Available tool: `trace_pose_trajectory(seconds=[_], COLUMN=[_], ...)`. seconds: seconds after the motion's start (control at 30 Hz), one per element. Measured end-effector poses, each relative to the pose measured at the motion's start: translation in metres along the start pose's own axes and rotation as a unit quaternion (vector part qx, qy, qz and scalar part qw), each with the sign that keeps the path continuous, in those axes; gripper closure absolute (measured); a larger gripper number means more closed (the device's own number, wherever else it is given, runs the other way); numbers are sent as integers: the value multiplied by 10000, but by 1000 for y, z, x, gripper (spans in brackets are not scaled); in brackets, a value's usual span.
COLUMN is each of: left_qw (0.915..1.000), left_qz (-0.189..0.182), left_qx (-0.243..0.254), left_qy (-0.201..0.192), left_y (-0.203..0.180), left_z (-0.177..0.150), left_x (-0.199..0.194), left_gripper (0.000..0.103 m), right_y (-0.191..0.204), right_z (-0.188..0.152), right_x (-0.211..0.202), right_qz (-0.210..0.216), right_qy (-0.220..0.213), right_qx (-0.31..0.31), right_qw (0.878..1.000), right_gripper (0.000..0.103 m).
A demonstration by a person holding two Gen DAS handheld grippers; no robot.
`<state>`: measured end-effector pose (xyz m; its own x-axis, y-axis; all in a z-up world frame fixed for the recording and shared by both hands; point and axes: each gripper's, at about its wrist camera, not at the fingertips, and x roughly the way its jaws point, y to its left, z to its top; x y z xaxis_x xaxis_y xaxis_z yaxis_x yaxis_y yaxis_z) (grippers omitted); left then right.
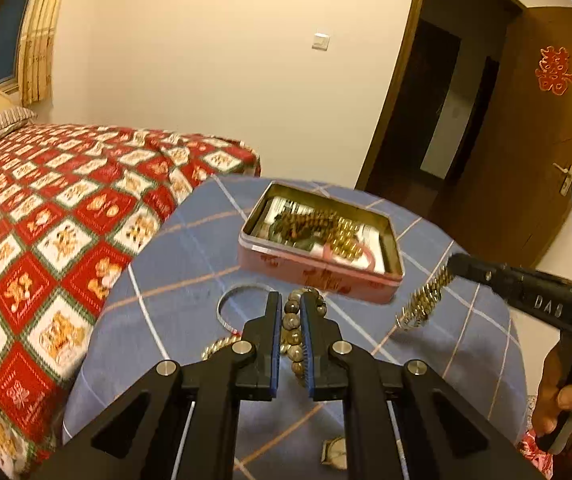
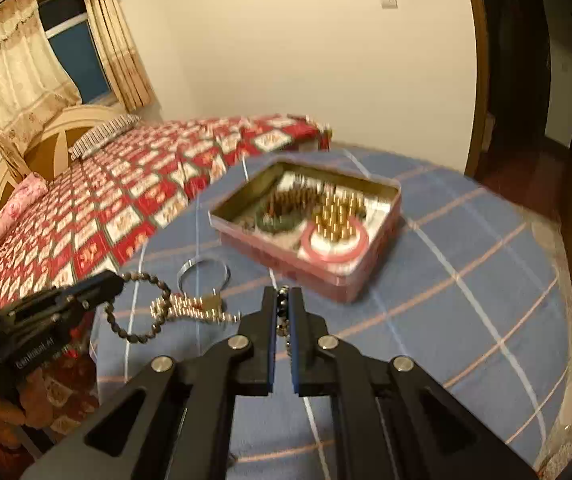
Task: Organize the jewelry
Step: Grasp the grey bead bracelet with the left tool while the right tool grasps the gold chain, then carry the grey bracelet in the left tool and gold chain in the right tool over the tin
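Note:
My left gripper (image 1: 290, 300) is shut on a brown bead bracelet (image 1: 292, 332) and holds it above the table; from the right wrist view the bracelet (image 2: 141, 312) hangs from its tip (image 2: 111, 282). My right gripper (image 2: 283, 294) is shut on a gold link chain (image 2: 283, 320); in the left wrist view the chain (image 1: 426, 300) dangles from its tip (image 1: 456, 264). An open pink tin (image 1: 322, 276) (image 2: 326, 272) holds several bracelets. A silver bangle (image 2: 203, 270) (image 1: 229, 300) and a gold watch band (image 2: 197, 308) lie on the cloth in front of the tin.
The table has a blue plaid cloth (image 2: 466, 280). A watch (image 1: 336, 454) lies near its front edge. A bed with a red patterned quilt (image 1: 45, 220) stands to the left. A brown door (image 1: 526, 140) stands to the right.

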<state>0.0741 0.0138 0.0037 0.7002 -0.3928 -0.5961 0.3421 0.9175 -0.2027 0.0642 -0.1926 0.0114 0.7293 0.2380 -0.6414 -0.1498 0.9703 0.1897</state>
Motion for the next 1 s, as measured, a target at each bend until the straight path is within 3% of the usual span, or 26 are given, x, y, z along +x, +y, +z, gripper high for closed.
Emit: trace_pose_trajectory(seconds=[0.33,0.6,0.8,1.0], left_qw=[9990,9981,9989,9988], left_qz=[-155,-330,-416,-350], left_qx=[65,125,127,155], left_qy=[-426,-500,-191,305], left_y=[-9,-23,-30,-31], left_z=[45,76,78,67], left_x=[8,44,93,139], left_gripper=[95,95,95,95], right_y=[1,-9,-23,-46], right_z=[57,83,80,67], right_x=[-12,14,44,87], right_qz=[-81,-13,3,18], right_qy=[-642,-711,-467,41], right_qx=[-145,-9,116,378], right_qw=[9978,9975,9988,9993], right_gripper=[95,95,95,95])
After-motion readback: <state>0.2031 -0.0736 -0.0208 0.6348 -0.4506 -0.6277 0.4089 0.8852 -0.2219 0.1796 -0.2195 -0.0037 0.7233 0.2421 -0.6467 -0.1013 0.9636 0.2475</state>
